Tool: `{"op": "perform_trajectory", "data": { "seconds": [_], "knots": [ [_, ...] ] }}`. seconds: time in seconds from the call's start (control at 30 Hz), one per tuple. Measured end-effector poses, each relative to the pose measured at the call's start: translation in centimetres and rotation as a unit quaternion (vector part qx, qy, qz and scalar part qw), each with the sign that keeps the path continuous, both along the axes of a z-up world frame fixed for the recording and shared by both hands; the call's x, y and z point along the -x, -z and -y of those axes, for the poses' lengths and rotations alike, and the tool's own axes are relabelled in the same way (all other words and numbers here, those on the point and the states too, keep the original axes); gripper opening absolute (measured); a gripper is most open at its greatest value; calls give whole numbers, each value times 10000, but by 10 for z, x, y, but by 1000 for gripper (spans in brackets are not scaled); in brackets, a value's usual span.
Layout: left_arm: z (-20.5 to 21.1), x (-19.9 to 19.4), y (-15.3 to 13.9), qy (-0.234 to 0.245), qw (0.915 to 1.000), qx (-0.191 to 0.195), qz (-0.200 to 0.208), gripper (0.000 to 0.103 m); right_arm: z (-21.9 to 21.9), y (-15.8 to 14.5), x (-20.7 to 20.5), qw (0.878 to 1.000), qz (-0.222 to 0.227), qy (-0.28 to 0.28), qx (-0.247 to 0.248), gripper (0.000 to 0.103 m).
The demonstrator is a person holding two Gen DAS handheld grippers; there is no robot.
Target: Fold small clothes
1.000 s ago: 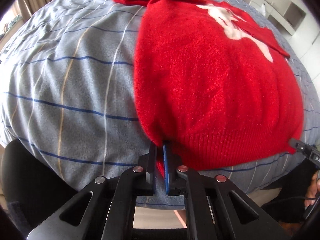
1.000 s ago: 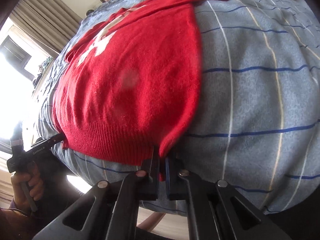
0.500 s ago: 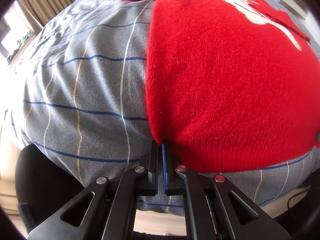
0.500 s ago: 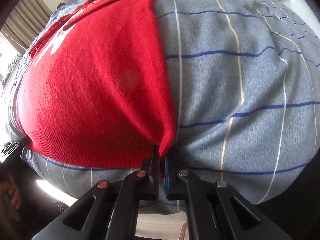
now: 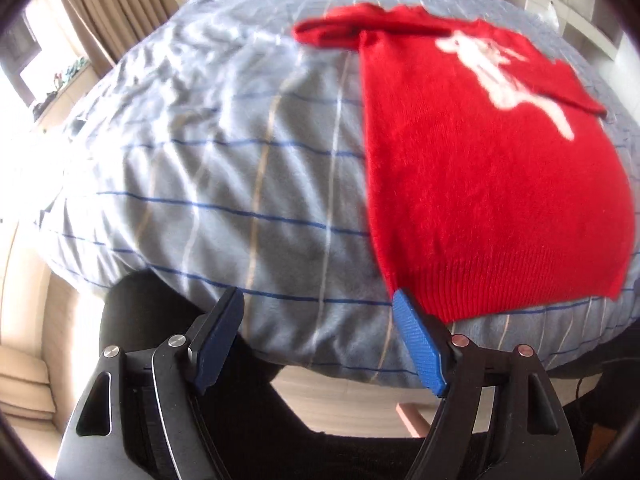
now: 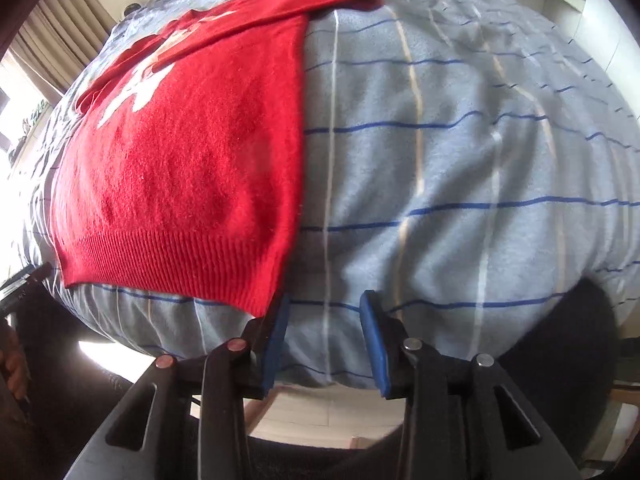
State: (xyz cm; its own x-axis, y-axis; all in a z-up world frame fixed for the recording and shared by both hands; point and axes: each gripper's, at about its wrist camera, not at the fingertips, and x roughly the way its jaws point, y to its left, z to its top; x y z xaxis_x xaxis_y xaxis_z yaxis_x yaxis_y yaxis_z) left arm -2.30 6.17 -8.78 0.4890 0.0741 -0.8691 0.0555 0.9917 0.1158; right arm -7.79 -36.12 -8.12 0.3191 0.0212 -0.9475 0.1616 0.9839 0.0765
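Observation:
A small red knitted sweater (image 5: pixel 480 184) with a white figure on its chest lies flat on the bed, its ribbed hem nearest me. In the left wrist view my left gripper (image 5: pixel 318 304) hangs just off the hem's left corner with its jaws opening wide and nothing between them. The right wrist view has the same sweater (image 6: pixel 188 176) at the left, sleeves folded across the top. My right gripper (image 6: pixel 324 304) sits just right of the hem's right corner, jaws opening, only bedding seen between the blue pads.
The bed carries a grey-blue cover (image 5: pixel 224 184) with thin blue and cream lines, also seen in the right wrist view as cover (image 6: pixel 460 168). Curtains (image 5: pixel 116 8) hang at the far left. The left gripper's tip (image 6: pixel 24 280) and a hand (image 6: pixel 14 364) show at the left edge.
Both grippers were shut on the sweater's hem corners and have let go. Their jaws now stand apart, and both have drawn back and up from the hem, which lies flat.

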Motion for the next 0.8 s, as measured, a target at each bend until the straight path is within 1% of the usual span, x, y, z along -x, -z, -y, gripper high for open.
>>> {"op": "perform_trajectory", "data": {
  "seconds": [0.07,0.1,0.17,0.23,0.3,0.33,0.4,0.47,0.5,0.53,0.57,0.6,0.63,0.67,0.7,0.77,0.8],
  "knots": [
    [-11,-2,-26,-79,9992,-24,389,85,9,-31,6,9986,247,-41,465,37],
    [-14,-6,-38,-119,9980,65,610,86,13,-50,5,9967,447,-113,672,37],
    [-17,-25,-51,-191,9935,422,1044,92,12,-87,-9,9899,927,-374,1010,37],
    [-13,-42,-56,-281,9885,693,1314,92,0,-122,-35,9807,1389,-772,1143,42],
    [-1,-55,-51,-362,9850,885,1434,92,-28,-135,-70,9702,1703,-1307,1122,54],
    [4,-58,-45,-404,9848,932,1407,92,-45,-132,-91,9650,1745,-1638,1070,54],
    [9,-59,-28,-476,9860,987,1260,92,-84,-111,-130,9550,1679,-2256,941,54],
    [6,-54,-10,-500,9859,1015,1233,92,-122,-82,-158,9424,1584,-2844,765,54],
    [3,-49,-1,-527,9861,943,1258,92,-139,-64,-168,9357,1526,-3088,766,54],
    [0,-45,6,-582,9874,832,1212,92,-152,-47,-177,9300,1447,-3273,842,54],
    [-2,-46,10,-645,9887,831,1070,92,-162,-30,-189,9259,1379,-3377,979,53],
    [-5,-49,13,-661,9891,924,942,92,-167,-14,-201,9254,1297,-3384,1106,52],
    [-10,-51,12,-670,9877,1060,935,92,-167,-1,-211,9295,1185,-3314,1107,48],
    [-15,-51,12,-722,9861,1123,992,92,-161,5,-222,9366,1161,-3166,957,23],
    [-19,-51,11,-789,9854,1102,1031,92,-152,4,-226,9445,1219,-2930,844,7],
    [-22,-54,14,-861,9855,1083,977,92,-120,-15,-230,9592,1427,-2402,436,7],
    [-24,-55,17,-886,9856,1117,912,92,-101,-28,-226,9628,1604,-2123,478,7]
  ]
}}
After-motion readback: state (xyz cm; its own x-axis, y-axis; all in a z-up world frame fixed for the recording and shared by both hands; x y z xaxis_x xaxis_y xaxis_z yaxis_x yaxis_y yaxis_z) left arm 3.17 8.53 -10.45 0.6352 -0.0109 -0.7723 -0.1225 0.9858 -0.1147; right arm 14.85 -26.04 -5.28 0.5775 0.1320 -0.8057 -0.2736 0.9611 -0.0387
